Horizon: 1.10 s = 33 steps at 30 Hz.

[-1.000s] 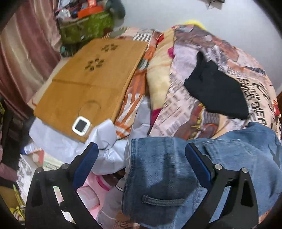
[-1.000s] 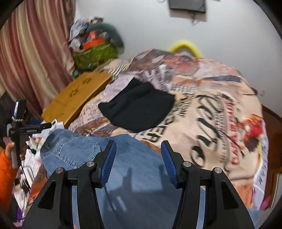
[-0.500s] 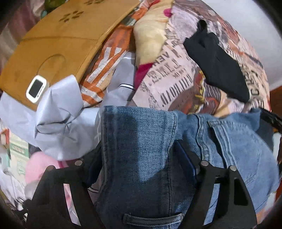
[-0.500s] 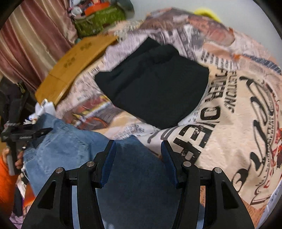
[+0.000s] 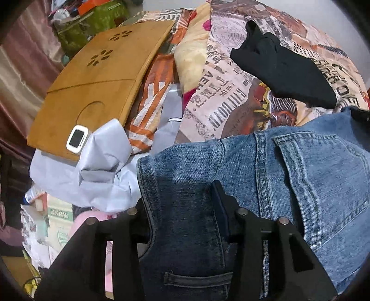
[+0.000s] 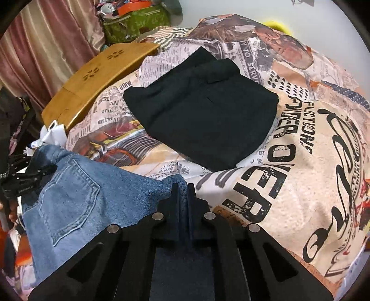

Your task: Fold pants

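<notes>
Blue jeans (image 5: 300,173) lie back side up on the printed bedspread (image 6: 312,185), a back pocket showing. My left gripper (image 5: 180,203) straddles the waistband corner by a belt loop. Its jaws are closing, with bunched denim between them and the right pad (image 5: 219,203) pressing into the fabric. In the right wrist view the jeans (image 6: 76,196) run off to the left. My right gripper (image 6: 182,187) is shut on a fold at their far edge. The left gripper (image 6: 27,178) shows there at the jeans' left end, held by a hand.
A folded black garment (image 6: 203,115) lies on the bedspread just beyond the jeans. A wooden lap desk (image 5: 99,81) with a small white device (image 5: 77,139) sits to the left, over pale grey cloth (image 5: 97,173). A green bag (image 6: 136,20) and curtains stand behind.
Both grippers came down onto the jeans. The left jaws narrowed from wide open around the waistband corner. The right jaws, half open before, closed on the denim edge.
</notes>
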Each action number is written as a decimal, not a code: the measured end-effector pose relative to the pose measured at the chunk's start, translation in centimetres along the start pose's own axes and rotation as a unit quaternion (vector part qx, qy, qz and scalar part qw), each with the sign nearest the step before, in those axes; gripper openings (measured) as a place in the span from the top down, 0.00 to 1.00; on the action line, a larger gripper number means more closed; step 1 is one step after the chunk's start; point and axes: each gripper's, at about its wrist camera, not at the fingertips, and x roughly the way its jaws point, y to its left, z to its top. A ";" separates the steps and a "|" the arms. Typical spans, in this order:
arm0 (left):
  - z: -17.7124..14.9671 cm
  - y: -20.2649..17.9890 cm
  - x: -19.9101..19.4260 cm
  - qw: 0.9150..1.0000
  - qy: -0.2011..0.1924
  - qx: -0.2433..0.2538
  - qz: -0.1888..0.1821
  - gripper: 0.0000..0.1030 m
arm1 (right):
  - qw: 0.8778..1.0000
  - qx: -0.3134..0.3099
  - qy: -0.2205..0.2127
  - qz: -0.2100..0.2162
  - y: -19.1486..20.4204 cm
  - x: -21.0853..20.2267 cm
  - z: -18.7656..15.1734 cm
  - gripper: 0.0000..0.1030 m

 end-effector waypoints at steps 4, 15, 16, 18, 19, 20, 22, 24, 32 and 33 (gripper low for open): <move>0.0 0.8 -1.9 0.999 -0.009 -0.031 0.000 0.54 | 1.000 -0.002 0.002 -0.005 0.7 -2.2 -0.5 0.82; -3.7 2.9 -8.3 0.994 -0.041 -0.084 -0.052 0.14 | 0.997 -0.007 -0.080 -0.001 2.3 -12.0 -6.6 0.61; -4.3 2.9 -8.4 0.994 -0.035 -0.086 -0.055 0.14 | 0.996 -0.009 -0.083 -0.004 2.4 -12.5 -7.2 0.61; -5.3 2.7 -8.0 0.994 -0.019 -0.093 -0.061 0.14 | 0.996 -0.008 -0.088 -0.007 2.4 -13.3 -8.7 0.60; -5.8 2.8 -7.7 0.993 -0.011 -0.099 -0.067 0.14 | 0.996 -0.005 -0.089 -0.007 2.4 -13.6 -9.4 0.60; -6.4 2.8 -7.4 0.991 -0.002 -0.109 -0.076 0.14 | 0.996 -0.001 -0.089 -0.007 2.3 -13.8 -10.0 0.60; -7.4 2.7 -6.6 0.987 0.019 -0.126 -0.099 0.14 | 0.996 0.011 -0.091 -0.005 1.8 -14.5 -11.6 0.60; -8.1 2.2 -5.9 0.983 0.035 -0.139 -0.114 0.14 | 0.996 0.023 -0.091 -0.001 1.5 -15.1 -12.7 0.60; -8.3 1.3 -4.2 0.975 0.056 -0.167 -0.136 0.14 | 0.995 0.046 -0.090 0.013 1.4 -16.2 -16.8 0.46; -8.4 1.5 -4.1 0.974 0.059 -0.170 -0.135 0.14 | 0.995 0.044 -0.084 0.014 1.6 -15.8 -17.1 0.46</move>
